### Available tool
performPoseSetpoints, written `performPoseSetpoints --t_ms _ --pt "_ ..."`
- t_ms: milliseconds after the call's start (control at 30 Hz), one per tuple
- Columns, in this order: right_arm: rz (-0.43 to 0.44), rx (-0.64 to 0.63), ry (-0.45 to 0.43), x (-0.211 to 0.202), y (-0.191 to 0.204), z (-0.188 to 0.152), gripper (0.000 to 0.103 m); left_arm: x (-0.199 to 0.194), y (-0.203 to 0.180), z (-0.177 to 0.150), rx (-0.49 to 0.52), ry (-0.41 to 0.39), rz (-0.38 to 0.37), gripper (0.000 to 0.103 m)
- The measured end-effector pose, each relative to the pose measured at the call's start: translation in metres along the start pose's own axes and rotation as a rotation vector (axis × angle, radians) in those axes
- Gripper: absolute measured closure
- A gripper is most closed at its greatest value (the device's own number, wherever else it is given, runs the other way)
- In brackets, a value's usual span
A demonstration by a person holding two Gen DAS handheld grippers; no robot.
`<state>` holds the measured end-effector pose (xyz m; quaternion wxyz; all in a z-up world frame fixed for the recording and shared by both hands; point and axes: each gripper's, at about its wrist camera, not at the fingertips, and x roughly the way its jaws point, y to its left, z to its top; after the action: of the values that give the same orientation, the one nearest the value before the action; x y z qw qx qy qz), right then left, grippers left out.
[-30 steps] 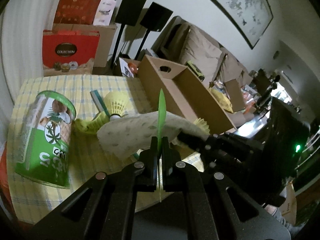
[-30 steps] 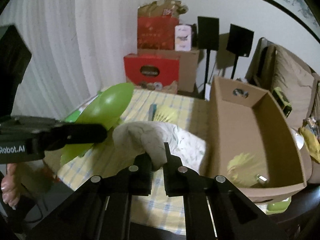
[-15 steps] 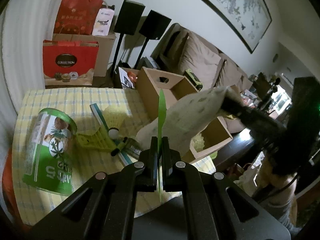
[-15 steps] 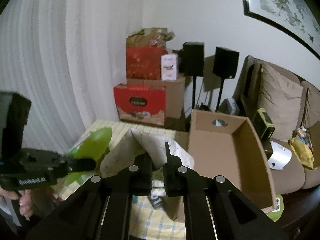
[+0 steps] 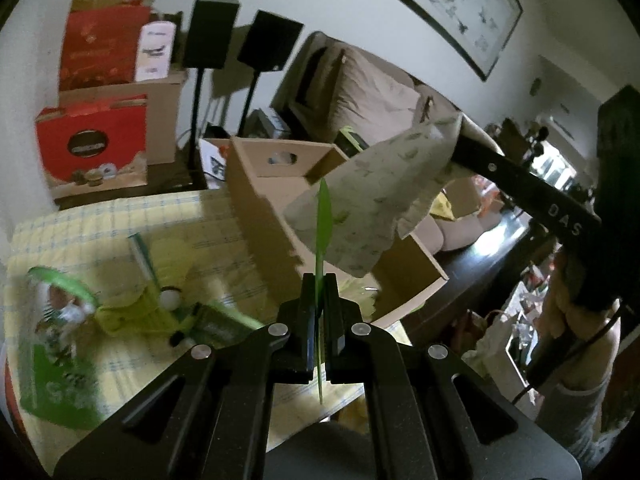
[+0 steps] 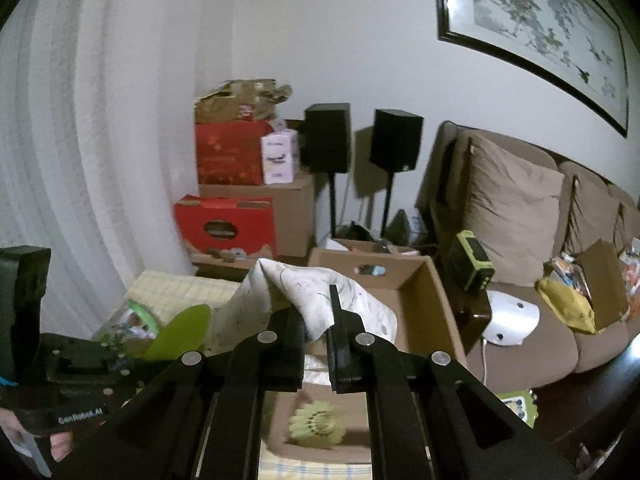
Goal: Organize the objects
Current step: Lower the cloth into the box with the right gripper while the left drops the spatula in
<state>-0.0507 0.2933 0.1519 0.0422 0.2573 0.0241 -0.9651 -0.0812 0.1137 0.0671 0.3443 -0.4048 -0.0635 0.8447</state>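
Note:
My left gripper (image 5: pixel 319 280) is shut on a thin green leaf-shaped piece (image 5: pixel 323 224), edge-on here and a flat green oval (image 6: pixel 180 332) in the right wrist view. My right gripper (image 6: pixel 316 320) is shut on a white patterned cloth (image 6: pixel 304 288). The cloth (image 5: pixel 372 200) hangs in the air over the open cardboard box (image 5: pixel 256 208), and a yellow shuttlecock (image 6: pixel 318 424) lies inside the box (image 6: pixel 436 312). On the yellow checked table (image 5: pixel 120 216) lie a green can (image 5: pixel 60 340) and yellow shuttlecocks (image 5: pixel 160 300), all blurred.
Red gift boxes (image 6: pixel 224 224) and brown cartons are stacked by the wall behind the table. Two black speakers on stands (image 6: pixel 326 140) stand next to them. A brown sofa (image 6: pixel 516 216) with cushions and clutter runs along the right. A hand (image 5: pixel 568 300) grips the right tool.
The right gripper has lifted the cloth off the table and carried it up over the box. The left gripper with the green piece has risen and shifted towards the box.

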Motion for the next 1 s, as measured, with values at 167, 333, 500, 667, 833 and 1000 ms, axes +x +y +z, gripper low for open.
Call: performPoseSetpoints --t_ms 167,333,500,667,833,1000 --pt "-0.041 0.028 0.022 0.013 -0.024 -0.004 0.096 0.035 -0.022 0.008 0.028 0.043 -0.006 0.1" --pt "-0.082 0.056 0.041 0.025 -0.049 -0.008 0.096 0.073 -0.037 0.012 0.037 0.096 -0.022 0.1" --pt "-0.118 0.072 0.06 0.038 -0.067 -0.008 0.096 0.116 -0.05 0.012 0.064 0.151 -0.008 0.1" --pt "-0.132 0.086 0.084 0.057 -0.082 -0.003 0.096 0.152 -0.056 0.013 0.071 0.191 0.017 0.1" --pt "-0.142 0.099 0.094 0.078 -0.092 0.003 0.096 0.183 -0.056 0.015 0.054 0.245 0.015 0.1" --pt "-0.139 0.095 0.111 0.095 -0.093 0.005 0.096 0.188 -0.055 0.014 0.043 0.256 0.006 0.085"
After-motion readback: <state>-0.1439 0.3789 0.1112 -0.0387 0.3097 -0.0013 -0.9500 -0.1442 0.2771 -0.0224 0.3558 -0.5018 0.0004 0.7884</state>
